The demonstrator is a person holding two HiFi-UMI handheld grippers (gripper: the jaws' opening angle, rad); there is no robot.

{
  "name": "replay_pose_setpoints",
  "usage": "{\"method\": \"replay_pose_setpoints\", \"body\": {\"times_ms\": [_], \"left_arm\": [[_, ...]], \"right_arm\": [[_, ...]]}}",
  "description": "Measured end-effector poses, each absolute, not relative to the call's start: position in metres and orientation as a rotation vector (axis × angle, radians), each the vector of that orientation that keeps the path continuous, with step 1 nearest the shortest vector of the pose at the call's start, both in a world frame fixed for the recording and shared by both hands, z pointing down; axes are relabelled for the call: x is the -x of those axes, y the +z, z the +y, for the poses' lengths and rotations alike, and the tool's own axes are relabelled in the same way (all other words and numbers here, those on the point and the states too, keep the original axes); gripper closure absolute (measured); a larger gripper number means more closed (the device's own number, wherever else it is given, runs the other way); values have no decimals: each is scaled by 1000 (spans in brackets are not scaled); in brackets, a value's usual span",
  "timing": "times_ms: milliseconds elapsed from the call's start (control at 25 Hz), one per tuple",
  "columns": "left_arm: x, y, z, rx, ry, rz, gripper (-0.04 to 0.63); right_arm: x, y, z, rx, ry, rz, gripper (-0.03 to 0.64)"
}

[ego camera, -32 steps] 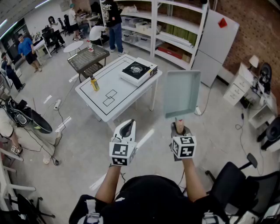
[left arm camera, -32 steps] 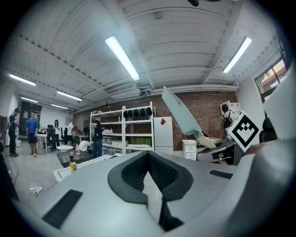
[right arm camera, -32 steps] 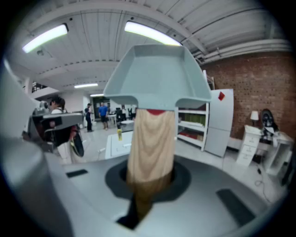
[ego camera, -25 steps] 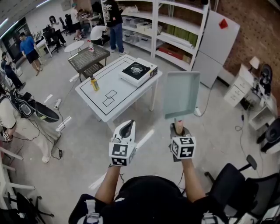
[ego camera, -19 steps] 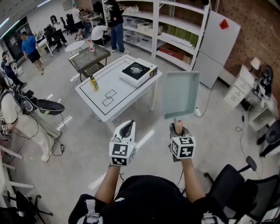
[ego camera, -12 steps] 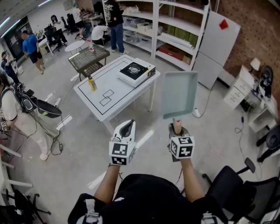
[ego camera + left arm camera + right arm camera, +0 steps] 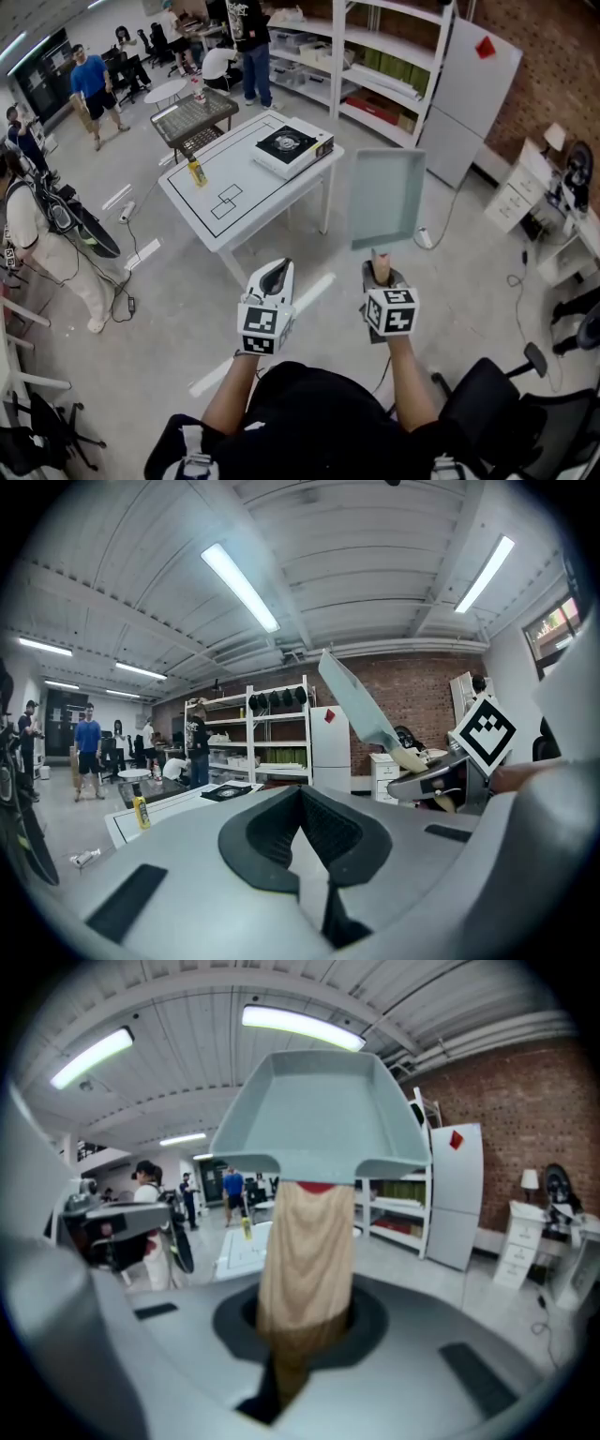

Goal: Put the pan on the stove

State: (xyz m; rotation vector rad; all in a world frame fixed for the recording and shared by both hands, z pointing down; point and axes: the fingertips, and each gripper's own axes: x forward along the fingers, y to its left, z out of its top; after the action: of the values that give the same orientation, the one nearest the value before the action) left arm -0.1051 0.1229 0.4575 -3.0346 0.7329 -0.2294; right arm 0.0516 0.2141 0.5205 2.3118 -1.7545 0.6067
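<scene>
Bystander (image 7: 37, 239) stepped nearer; right gripper (image 7: 378, 273) holds empty pan (image 7: 386, 199).

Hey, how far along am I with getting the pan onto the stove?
Done: the pan is picked up, the right gripper shut on its wooden handle. In hand: it is held in the air, short of the table. Left: reach the table and set the pan on the stove, which is bare. The left gripper is shut and empty.
</scene>
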Motion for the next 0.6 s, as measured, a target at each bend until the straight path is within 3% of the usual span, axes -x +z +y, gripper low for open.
{"method": "replay_pose_setpoints", "body": {"times_ms": [600], "left_arm": [[75,475,89,3033,-285,753,569]], "right_arm": [[-75,537,182,-2265,649,-1770,575]]}}
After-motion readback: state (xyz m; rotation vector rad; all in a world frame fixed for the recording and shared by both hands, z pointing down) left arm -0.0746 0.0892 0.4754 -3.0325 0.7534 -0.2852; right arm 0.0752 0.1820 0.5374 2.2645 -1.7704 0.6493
